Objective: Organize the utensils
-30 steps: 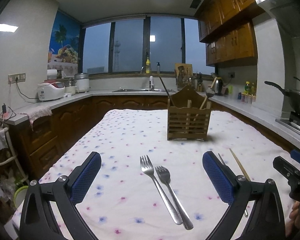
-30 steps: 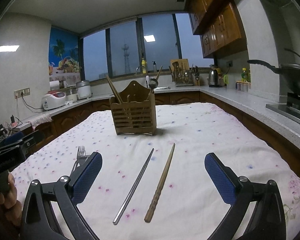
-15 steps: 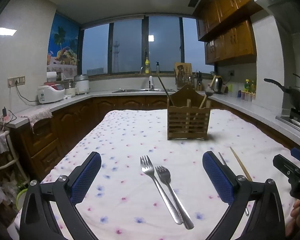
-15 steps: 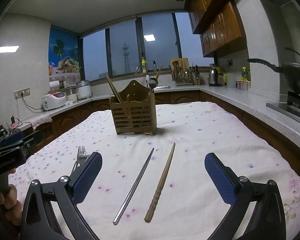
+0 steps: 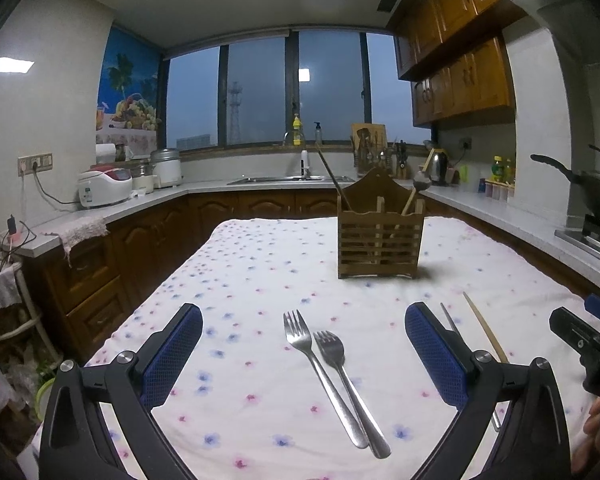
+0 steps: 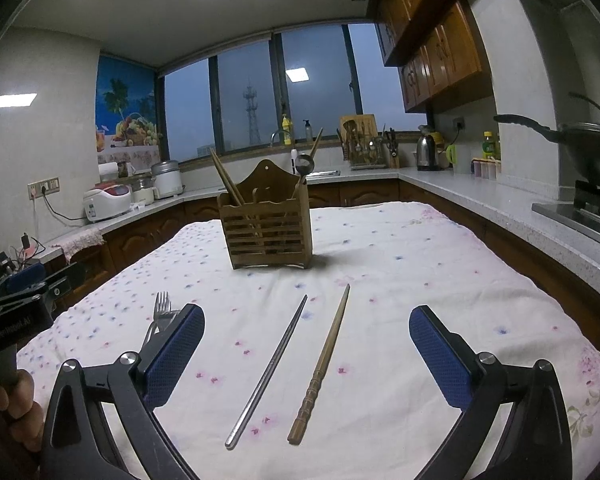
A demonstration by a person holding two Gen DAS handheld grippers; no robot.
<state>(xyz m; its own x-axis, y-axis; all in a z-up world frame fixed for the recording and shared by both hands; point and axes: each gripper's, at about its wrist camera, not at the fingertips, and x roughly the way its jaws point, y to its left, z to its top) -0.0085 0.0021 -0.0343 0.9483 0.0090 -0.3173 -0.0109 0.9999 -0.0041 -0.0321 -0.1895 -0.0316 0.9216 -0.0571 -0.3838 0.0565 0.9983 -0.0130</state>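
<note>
Two steel forks (image 5: 332, 376) lie side by side on the flowered tablecloth (image 5: 260, 280), tines pointing away, right between the spread blue pads of my left gripper (image 5: 304, 344), which is open and holds nothing. A steel chopstick (image 6: 268, 368) and a wooden chopstick (image 6: 322, 364) lie between the pads of my right gripper (image 6: 306, 350), also open and empty. The slatted wooden utensil holder (image 5: 380, 240) (image 6: 268, 232) stands upright farther back on the table, with chopsticks and a ladle sticking out of it. The forks (image 6: 162, 312) show at the right view's left.
Kitchen counters wrap around the table, with a rice cooker (image 5: 104, 192) on the left, a sink (image 5: 288, 179) at the back and a wok (image 5: 596, 196) on the stove to the right. A hand (image 6: 16, 404) holds the left gripper at the table's near left edge.
</note>
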